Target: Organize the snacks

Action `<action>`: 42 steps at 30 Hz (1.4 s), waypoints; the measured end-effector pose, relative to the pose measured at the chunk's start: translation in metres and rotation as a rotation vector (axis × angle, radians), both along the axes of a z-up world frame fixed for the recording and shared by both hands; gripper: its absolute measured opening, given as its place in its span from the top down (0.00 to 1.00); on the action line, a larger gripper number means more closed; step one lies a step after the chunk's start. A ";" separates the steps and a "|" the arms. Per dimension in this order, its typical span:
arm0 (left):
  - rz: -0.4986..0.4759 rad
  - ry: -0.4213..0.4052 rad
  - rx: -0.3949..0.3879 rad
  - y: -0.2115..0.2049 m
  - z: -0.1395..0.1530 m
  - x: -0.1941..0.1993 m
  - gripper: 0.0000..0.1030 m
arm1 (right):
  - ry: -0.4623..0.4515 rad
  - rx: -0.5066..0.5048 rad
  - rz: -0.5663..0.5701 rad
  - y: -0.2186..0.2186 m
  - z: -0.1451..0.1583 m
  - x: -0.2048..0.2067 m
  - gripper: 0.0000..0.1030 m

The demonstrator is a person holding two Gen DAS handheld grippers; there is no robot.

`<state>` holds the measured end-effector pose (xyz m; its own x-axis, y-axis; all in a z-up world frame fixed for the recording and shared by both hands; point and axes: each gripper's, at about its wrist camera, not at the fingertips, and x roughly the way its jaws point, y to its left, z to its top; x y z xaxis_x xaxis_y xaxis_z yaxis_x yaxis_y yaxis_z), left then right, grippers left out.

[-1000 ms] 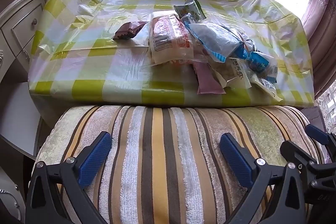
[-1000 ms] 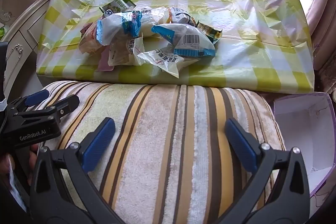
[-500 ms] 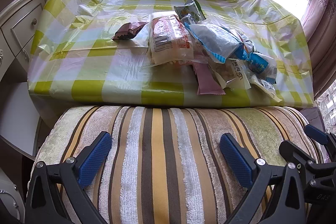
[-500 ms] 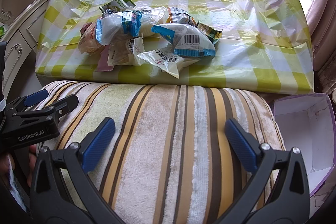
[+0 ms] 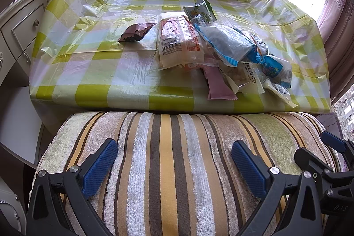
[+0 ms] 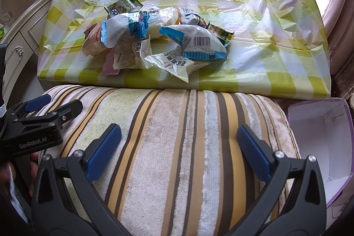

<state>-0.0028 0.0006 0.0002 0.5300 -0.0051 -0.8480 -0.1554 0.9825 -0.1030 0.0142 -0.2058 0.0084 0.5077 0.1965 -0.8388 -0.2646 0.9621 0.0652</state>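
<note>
A heap of snack packets lies on a table under a yellow-green checked plastic cloth; the same heap of snack packets shows in the right wrist view. A brown wrapper lies apart to its left. My left gripper hovers open over a striped cushion, well short of the snacks and holding nothing. My right gripper is open too, above the same striped cushion. Each gripper sees the other at its side: the right gripper, the left gripper.
A white box with a purple rim stands open on the floor to the right of the cushion. A cream cabinet with drawers flanks the table on the left. Curtains hang at the right by the bright window.
</note>
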 end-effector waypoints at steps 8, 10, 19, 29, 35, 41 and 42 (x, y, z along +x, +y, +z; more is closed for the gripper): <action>0.000 0.000 0.000 0.000 0.000 0.000 0.00 | -0.001 -0.001 0.000 0.000 0.000 0.000 0.00; 0.000 0.000 0.001 0.000 0.000 0.000 0.00 | 0.000 0.000 0.000 0.000 0.000 0.000 0.00; 0.000 0.000 0.000 0.000 0.000 0.000 0.00 | -0.001 0.000 0.000 0.000 0.000 -0.001 0.00; 0.004 -0.010 -0.018 0.003 0.003 0.000 0.00 | 0.036 0.005 0.030 -0.002 0.002 0.005 0.00; 0.008 -0.031 0.024 -0.001 0.009 0.000 0.00 | 0.090 0.051 0.055 -0.006 0.003 0.020 0.00; -0.027 -0.081 0.020 -0.002 0.023 0.010 0.06 | 0.066 0.146 -0.015 -0.016 0.004 0.037 0.00; -0.034 -0.091 0.015 -0.003 0.026 0.014 0.08 | 0.070 0.164 -0.029 -0.017 0.004 0.042 0.00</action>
<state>0.0109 -0.0019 0.0266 0.6048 -0.0123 -0.7963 -0.1125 0.9885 -0.1007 0.0561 -0.2232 0.0127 0.4563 0.3197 -0.8304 -0.2267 0.9442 0.2390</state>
